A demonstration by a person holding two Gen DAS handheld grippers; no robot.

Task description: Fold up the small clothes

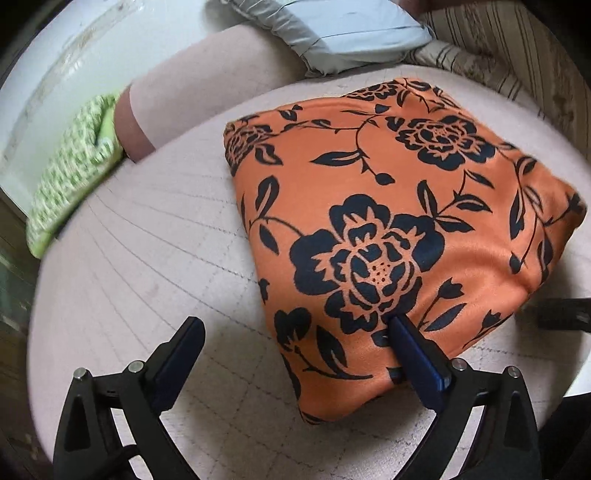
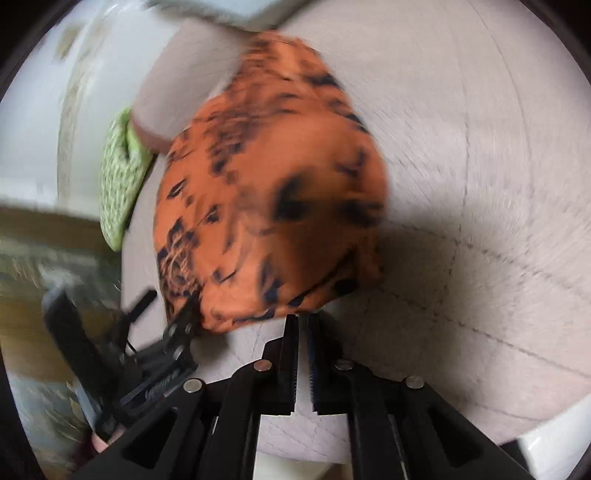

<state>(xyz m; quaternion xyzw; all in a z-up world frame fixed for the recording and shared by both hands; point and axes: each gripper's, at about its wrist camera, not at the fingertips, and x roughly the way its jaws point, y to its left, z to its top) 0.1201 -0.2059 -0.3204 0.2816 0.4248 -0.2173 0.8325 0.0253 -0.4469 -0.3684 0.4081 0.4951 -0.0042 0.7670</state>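
orange cloth [image 1: 399,221] with black flowers (green-patterned fabric [image 1: 74,173] beside).

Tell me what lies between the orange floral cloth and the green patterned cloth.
Only bare pale quilted cover lies between the orange floral cloth and green patterned cloth, shown in the left wrist view.

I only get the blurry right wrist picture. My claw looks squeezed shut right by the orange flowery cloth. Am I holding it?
Observer: The left wrist view shows only a dark bit of your right claw at the orange flowery cloth's far edge; whether it holds anything is hidden.
Operator: Is the cloth folded?
Observer: Yes, it lies as a neat, puffy bundle with black flowers on top.
Operator: What's the other claw doing?
Observer: The left claw is wide open; one finger rests on the cloth's near edge, the other is over the pale quilted cover.
Operator: Anything else up there?
Observer: A grey pillow lies behind the cloth.
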